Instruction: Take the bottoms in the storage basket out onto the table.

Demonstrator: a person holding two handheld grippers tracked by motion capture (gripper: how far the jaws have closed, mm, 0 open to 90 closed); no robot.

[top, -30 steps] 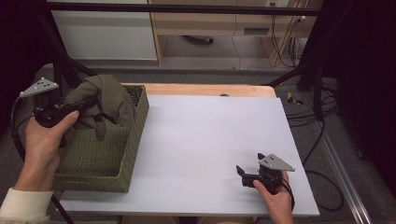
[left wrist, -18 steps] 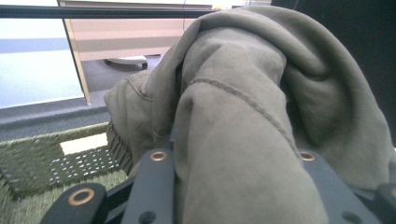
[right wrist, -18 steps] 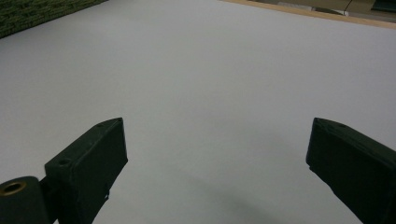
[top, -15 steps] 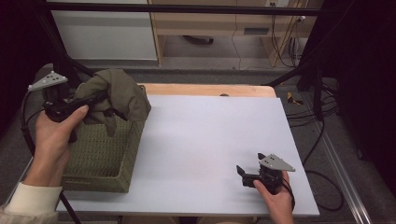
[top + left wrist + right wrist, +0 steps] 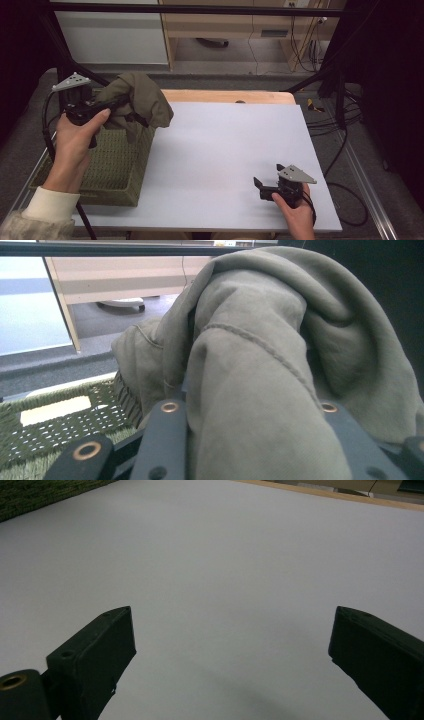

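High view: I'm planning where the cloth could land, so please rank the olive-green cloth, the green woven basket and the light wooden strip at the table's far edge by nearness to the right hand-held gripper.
1. Green woven basket, at the left; its near corner lies closest to the right hand-held gripper.
2. Light wooden strip, along the far edge.
3. Olive-green cloth, far left, lifted above the basket; close to the strip in distance, so this order is unsure.

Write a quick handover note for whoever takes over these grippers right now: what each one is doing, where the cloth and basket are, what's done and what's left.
Left gripper: shut on the olive cloth, held up over the far end of the green woven basket at the table's left edge.
Right gripper: open, holding nothing, low over the white table near its front right corner.
Done: cloth gripped and mostly lifted out; its lower folds hang at the basket's rim.
Left, probably: carry the cloth across onto the table, set it down, let go.
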